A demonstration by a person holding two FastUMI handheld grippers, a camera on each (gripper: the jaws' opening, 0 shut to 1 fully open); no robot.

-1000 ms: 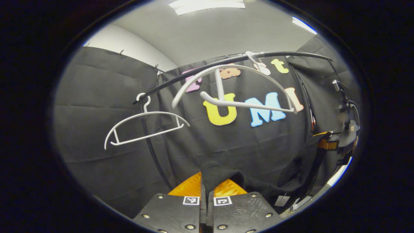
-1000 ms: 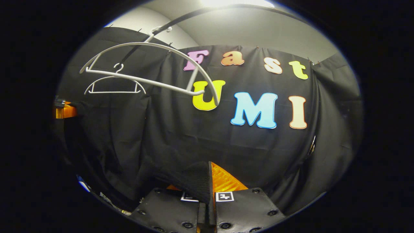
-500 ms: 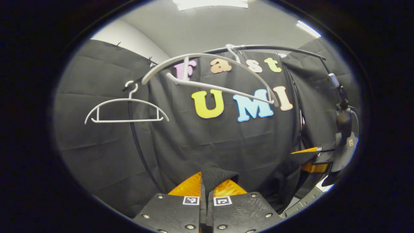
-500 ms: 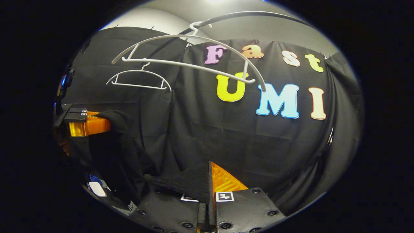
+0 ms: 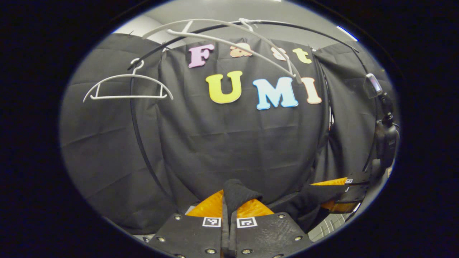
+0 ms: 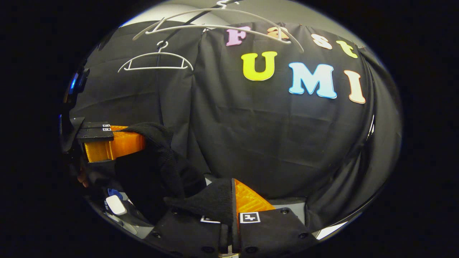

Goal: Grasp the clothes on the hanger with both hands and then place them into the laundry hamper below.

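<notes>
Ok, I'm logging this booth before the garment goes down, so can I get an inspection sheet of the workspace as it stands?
Surface: pale floor strip at the lower edge; hamper cannot be made out.
Job's things: black garment off the hangers, slung between both grippers; two white hangers, near one and far one, bare on the black rail.
Clutter: small white item low beside the garment, unidentifiable.
Grippers: left gripper shut on a fold of the garment; right gripper shut on another edge.
Cables: dark cable by the right gripper's handle.
Surroundings: black cloth wall, pale ceiling.
</notes>
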